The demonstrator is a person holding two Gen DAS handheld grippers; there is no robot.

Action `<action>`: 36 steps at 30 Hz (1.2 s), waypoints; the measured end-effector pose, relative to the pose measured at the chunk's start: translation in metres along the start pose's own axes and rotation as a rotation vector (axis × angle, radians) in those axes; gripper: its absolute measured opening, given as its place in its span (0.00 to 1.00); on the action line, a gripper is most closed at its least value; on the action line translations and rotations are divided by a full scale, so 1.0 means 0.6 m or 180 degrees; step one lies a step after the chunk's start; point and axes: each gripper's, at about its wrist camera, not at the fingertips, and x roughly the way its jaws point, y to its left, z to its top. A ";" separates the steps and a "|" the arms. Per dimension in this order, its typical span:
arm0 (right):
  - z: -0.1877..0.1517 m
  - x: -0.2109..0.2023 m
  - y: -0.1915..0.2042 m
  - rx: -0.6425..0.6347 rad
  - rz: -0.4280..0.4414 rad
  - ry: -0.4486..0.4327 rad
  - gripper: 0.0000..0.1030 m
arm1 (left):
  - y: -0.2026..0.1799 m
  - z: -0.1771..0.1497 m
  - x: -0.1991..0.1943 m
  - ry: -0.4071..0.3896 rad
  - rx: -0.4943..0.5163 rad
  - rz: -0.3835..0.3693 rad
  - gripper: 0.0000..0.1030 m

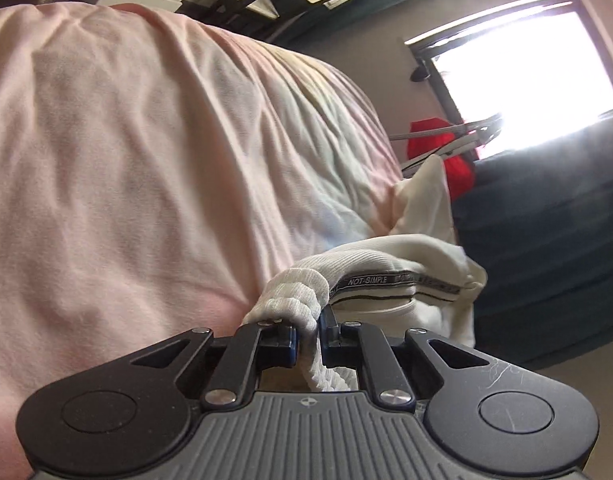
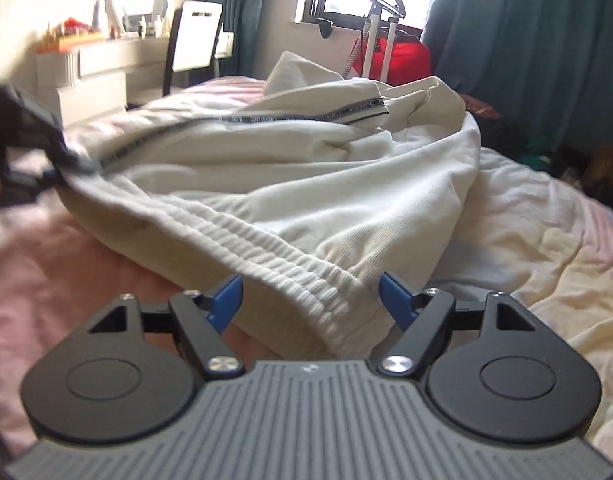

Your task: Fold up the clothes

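left gripper: we have it clenched on the ribbed waistband of the white trousers | right gripper: ours spread wide, waistband corner between the pads, not pinched | trousers: crumpled on the pink bedsheet

White ribbed-knit trousers on soft, creased pink bedsheet; matt black, probably plastic claw.

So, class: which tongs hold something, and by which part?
The left tongs pinch the white cotton garment by its ribbed waistband; the right tongs stand open, gripping nothing.
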 end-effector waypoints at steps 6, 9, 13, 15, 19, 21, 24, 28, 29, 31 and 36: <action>-0.014 -0.027 -0.117 0.1704 0.0479 -0.0252 0.75 | -0.017 -0.006 -0.008 -0.0037 0.0236 0.0077 0.12; -0.040 0.002 -0.159 0.2337 0.0313 -0.0176 0.76 | -0.012 -0.010 -0.019 -0.0034 0.0213 0.0076 0.13; -0.058 0.037 -0.171 0.2632 0.0324 -0.0097 0.67 | -0.008 -0.011 -0.022 -0.0032 0.0154 0.0036 0.13; -0.053 0.048 -0.162 0.2540 0.0348 -0.0106 0.67 | -0.005 -0.012 -0.025 -0.0025 0.0133 0.0012 0.14; -0.040 0.065 -0.124 0.2048 0.0271 -0.0026 0.56 | -0.002 -0.013 -0.033 -0.0038 0.0105 -0.0002 0.13; -0.037 0.073 -0.112 0.1826 0.0210 0.0046 0.54 | -0.001 -0.014 -0.036 -0.0038 0.0113 -0.0010 0.13; -0.038 0.079 -0.103 0.1648 0.0152 0.0107 0.53 | -0.002 -0.015 -0.043 -0.0053 0.0157 0.0006 0.15; -0.039 0.080 -0.102 0.1613 0.0125 0.0128 0.53 | -0.009 -0.018 -0.046 0.0002 0.0252 -0.0035 0.18; -0.039 0.080 -0.102 0.1614 0.0121 0.0129 0.53 | -0.010 -0.021 -0.047 0.0027 0.0259 -0.0078 0.22; -0.039 0.080 -0.103 0.1624 0.0118 0.0129 0.53 | -0.014 -0.027 -0.047 0.0079 0.0279 -0.0157 0.30; -0.038 0.079 -0.108 0.1674 0.0121 0.0128 0.53 | -0.026 -0.042 -0.022 0.0209 0.0504 -0.0004 0.37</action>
